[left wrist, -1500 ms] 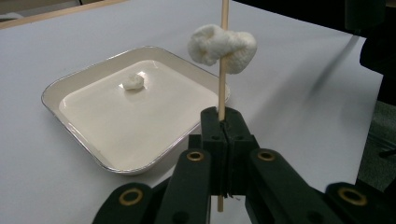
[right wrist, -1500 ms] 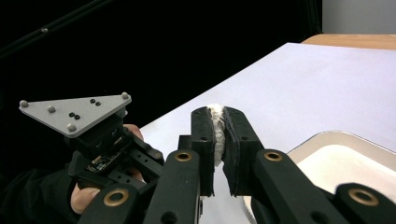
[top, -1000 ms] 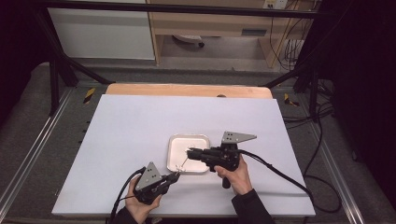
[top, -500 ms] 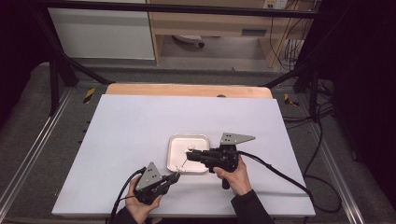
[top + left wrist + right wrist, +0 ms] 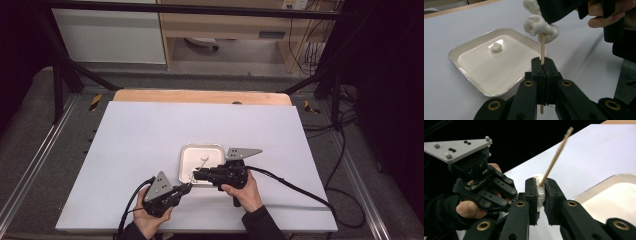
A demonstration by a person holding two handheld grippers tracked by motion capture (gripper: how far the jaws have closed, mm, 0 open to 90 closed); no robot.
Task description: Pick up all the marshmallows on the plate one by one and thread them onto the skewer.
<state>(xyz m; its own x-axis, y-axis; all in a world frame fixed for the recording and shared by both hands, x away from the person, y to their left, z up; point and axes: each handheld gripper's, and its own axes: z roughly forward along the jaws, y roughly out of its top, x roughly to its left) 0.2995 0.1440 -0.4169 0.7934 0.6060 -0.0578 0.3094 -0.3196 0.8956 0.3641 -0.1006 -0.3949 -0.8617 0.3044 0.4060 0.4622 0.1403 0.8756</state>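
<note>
A wooden skewer [image 5: 542, 47] runs through a white marshmallow [image 5: 539, 25] just beside the tray [image 5: 186, 154], at its near edge. The left gripper [image 5: 543, 65] clamps the skewer's lower end; the right gripper [image 5: 541, 188] squeezes the marshmallow. Another marshmallow piece [image 5: 496, 46] lies inside the tray.

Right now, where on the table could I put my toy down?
The white table is bare left of and beyond the tray. It's crowded near the front edge: the left claw, right claw and marshmallow stick meet there.
</note>
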